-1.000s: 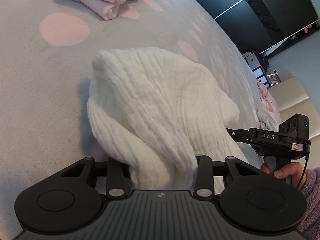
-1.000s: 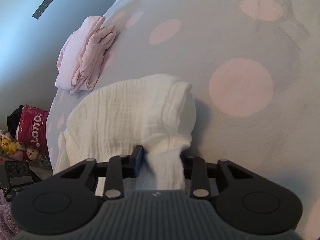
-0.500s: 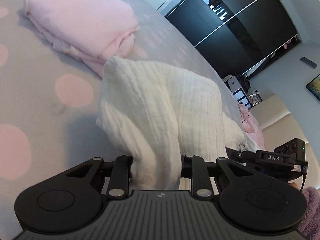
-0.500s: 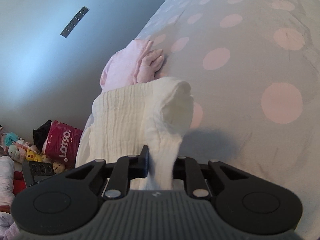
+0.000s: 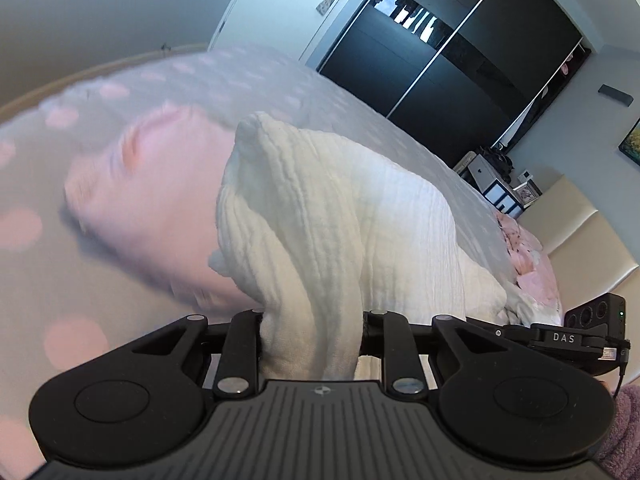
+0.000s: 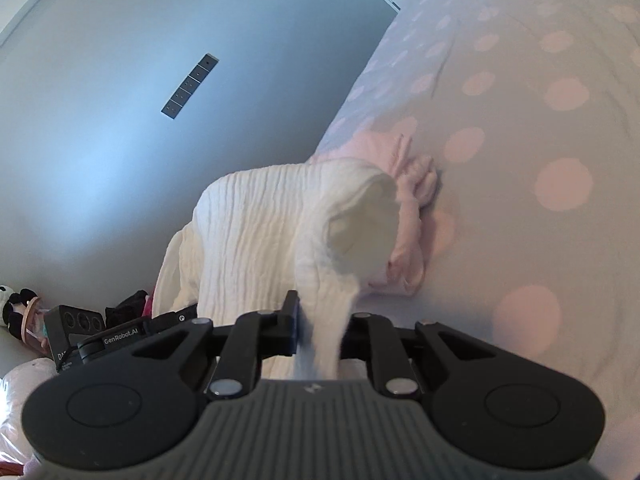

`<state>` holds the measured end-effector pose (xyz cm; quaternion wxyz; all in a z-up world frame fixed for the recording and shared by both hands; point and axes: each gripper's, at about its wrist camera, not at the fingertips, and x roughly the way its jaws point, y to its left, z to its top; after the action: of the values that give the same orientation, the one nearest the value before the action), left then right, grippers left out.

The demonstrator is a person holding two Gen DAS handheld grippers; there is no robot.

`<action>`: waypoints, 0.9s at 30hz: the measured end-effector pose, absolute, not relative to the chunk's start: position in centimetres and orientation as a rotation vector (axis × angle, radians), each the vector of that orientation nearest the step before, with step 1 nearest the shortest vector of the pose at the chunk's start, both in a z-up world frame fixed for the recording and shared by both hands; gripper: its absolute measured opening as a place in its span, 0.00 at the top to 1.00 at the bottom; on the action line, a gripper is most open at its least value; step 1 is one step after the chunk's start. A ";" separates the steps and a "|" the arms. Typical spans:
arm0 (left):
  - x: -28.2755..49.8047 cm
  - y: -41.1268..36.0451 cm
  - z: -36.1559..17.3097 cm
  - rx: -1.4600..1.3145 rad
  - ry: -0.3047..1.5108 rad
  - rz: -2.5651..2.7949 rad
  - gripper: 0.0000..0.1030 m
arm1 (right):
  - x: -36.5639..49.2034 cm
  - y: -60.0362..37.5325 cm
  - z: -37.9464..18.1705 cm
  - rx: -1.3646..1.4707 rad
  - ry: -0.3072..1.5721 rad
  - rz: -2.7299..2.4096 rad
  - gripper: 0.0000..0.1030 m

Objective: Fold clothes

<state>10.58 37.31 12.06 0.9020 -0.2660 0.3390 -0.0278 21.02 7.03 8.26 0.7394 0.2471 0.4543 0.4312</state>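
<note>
Since a second ago I am lifting the white garment (image 5: 340,216) clear of the bedspread (image 6: 520,128) and carrying it toward the pink folded pile (image 5: 152,184), which was far ahead of my jaws and is now lying just beyond them, partly hidden behind the hanging cloth.

My left gripper (image 5: 312,340) is pinching a thick bunch of the white garment; its jaws are standing partway closed with the cloth packed between them. My right gripper (image 6: 320,336) is clamping a thinner strip of the same garment, its jaws drawn closer together on it. The garment is stretching between the two grips and bulging forward from both, with a rounded fold sticking out ahead of the right jaws.

In the right view the pink pile is sitting on the dotted bedspread straight ahead of the jaws, just past the white fold; whether the white cloth is touching it I cannot tell. In the left view the pile is blurring with motion. My other gripper is showing at the edge of each view, right of the left jaws and left of the right jaws.
</note>
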 end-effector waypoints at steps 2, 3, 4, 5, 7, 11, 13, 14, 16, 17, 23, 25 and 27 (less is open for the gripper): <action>12.0 39.1 13.8 -0.522 0.688 -0.048 0.79 | 22.5 9.1 8.9 0.544 0.983 0.943 0.84; 12.7 40.0 14.7 -0.509 0.681 -0.044 0.79 | 23.3 10.1 9.2 0.545 0.977 0.942 0.84; 13.5 41.0 15.4 -0.498 0.675 -0.038 0.79 | 24.0 11.1 9.5 0.546 0.970 0.940 0.85; 14.4 42.0 15.6 -0.495 0.671 -0.029 0.79 | 24.8 12.1 9.8 0.547 0.963 0.939 0.85; 16.3 43.9 15.8 -0.492 0.675 -0.017 0.79 | 26.3 14.1 10.4 0.549 0.950 0.936 0.85; 20.2 46.9 14.6 -0.472 0.704 -0.005 0.79 | 29.3 18.2 11.6 0.553 0.923 0.930 0.85; 22.0 48.2 13.1 -0.472 0.731 -0.005 0.79 | 30.9 19.7 10.2 0.549 0.929 0.923 0.85; 22.8 48.8 12.1 -0.467 0.744 -0.005 0.79 | 31.5 20.2 9.5 0.544 0.930 0.919 0.85; 24.5 50.1 10.1 -0.460 0.769 -0.004 0.79 | 33.1 21.6 7.5 0.550 0.948 0.905 0.85; 25.2 50.6 9.2 -0.458 0.781 0.000 0.79 | 33.8 22.1 6.4 0.556 0.964 0.898 0.85; 28.3 53.0 4.4 -0.470 0.802 0.015 0.79 | 36.3 23.7 1.3 0.555 0.950 0.857 0.86; 29.0 53.5 3.2 -0.486 0.800 0.015 0.79 | 37.0 24.1 0.1 0.535 0.953 0.842 0.86; 29.5 53.8 2.2 -0.488 0.810 0.020 0.79 | 37.8 24.5 -1.4 0.537 0.970 0.819 0.86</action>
<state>29.50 53.80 2.18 0.8903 -0.2350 0.3899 0.0098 37.76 24.47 -1.36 0.7716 0.2479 0.4475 0.3779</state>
